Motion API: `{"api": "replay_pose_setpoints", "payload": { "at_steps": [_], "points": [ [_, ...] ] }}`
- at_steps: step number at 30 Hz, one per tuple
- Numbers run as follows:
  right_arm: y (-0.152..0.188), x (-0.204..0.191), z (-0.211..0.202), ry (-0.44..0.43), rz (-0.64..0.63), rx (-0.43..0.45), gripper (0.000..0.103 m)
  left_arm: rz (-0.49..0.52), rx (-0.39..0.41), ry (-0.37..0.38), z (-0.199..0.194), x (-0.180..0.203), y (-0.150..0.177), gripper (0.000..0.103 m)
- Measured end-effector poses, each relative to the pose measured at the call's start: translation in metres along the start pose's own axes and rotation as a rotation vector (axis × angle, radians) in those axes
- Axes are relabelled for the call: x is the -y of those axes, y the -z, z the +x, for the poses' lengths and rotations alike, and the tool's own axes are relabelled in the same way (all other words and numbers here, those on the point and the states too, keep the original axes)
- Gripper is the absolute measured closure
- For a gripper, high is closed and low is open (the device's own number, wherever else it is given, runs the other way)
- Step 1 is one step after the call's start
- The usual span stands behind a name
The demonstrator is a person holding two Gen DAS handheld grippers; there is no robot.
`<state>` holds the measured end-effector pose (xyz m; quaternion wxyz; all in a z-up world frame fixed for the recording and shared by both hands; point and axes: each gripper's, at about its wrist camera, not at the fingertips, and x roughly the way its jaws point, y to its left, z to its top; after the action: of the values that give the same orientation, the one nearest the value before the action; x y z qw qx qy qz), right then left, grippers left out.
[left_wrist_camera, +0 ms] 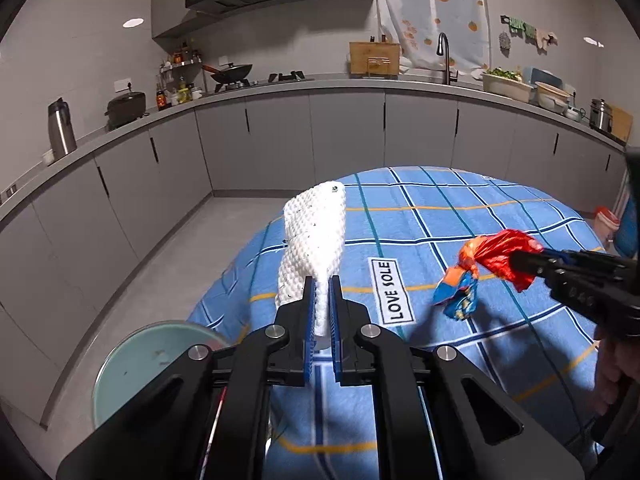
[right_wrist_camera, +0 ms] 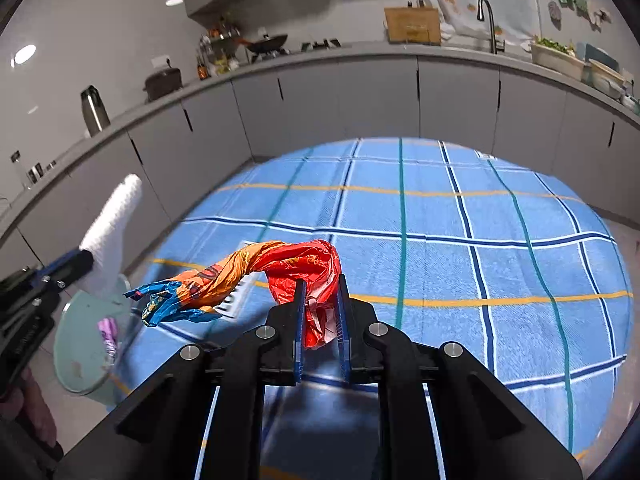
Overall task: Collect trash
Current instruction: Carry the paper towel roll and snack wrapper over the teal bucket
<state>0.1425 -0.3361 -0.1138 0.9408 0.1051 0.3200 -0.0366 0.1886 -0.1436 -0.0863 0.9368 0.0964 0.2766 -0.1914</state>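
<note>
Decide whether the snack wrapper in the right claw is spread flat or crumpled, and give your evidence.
Crumpled. The snack wrapper is twisted into a rope-like bunch, its red end pinched in the right claw and its blue end dangling above the tablecloth.

Dim, even light — fisheye-warped edges

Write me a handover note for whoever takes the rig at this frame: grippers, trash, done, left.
Left gripper: shut on the white foam net, held above the table's edge.
Right gripper: shut on the crumpled red and orange wrapper, held above the blue checked tablecloth.
Done: both pieces picked up.
Left: drop both in the pale green bin beside the table; a purple wrapper already lies inside.
</note>
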Motion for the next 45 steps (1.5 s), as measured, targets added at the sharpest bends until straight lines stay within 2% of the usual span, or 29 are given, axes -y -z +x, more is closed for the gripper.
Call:
{"api": "replay_pose_setpoints", "payload": {
  "at_steps": [10,19,45],
  "points": [
    [0.001,-0.039,-0.038,-0.053,-0.037,0.072,0.089,-0.019,0.03,-0.028,-0.037,-0.016,0.008,0.096],
    [-0.003,-0.066,-0.05,-0.085,-0.073,0.099,0.089,-0.047,0.041,-0.065,-0.06,-0.037,0.019,0.096],
    [-0.004,-0.14,-0.045,-0.19,-0.179,0.108,0.089,-0.133,0.03,-0.181,-0.086,-0.103,0.043,0.096]
  ]
}}
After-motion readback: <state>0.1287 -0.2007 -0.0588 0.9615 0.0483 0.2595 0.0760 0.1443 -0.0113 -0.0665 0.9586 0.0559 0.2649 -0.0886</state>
